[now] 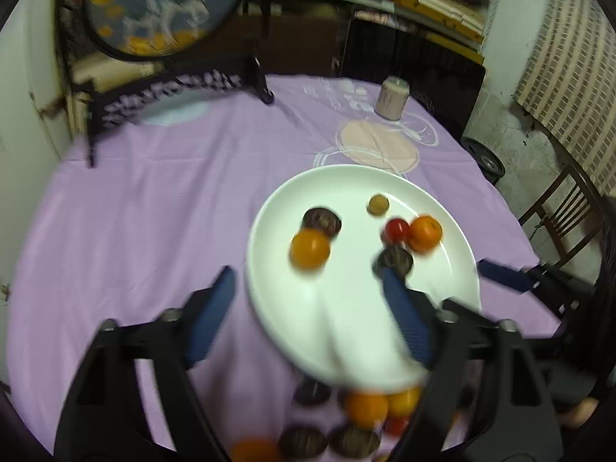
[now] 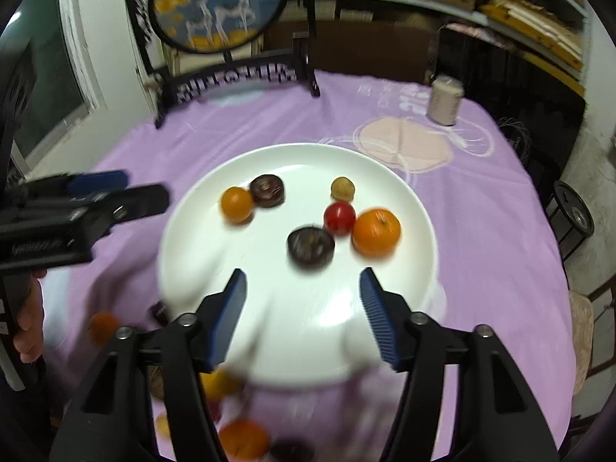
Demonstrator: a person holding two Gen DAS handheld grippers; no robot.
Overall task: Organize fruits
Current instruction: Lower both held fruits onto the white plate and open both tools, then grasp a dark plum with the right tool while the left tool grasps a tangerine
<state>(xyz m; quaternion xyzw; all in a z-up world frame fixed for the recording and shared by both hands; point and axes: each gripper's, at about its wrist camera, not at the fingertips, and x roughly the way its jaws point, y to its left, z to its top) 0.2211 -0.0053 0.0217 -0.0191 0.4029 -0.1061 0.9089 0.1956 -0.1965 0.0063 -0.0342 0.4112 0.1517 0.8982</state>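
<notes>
Straight ahead of my right gripper (image 2: 304,308), whose jaws stand wide and hold nothing, a dark, round, wrinkled fruit (image 2: 310,246) lies on the glossy white plate (image 2: 215,200), nearest of the six there. My left gripper (image 1: 308,308) is also spread and bare, off that fruit's left. More smooth oranges (image 1: 365,408) wait on the lilac tablecloth (image 1: 154,192), beneath both tools.

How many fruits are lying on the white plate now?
6: left orange beside a dark fruit, central dark fruit, red fruit, right orange, small brown fruit.
</notes>
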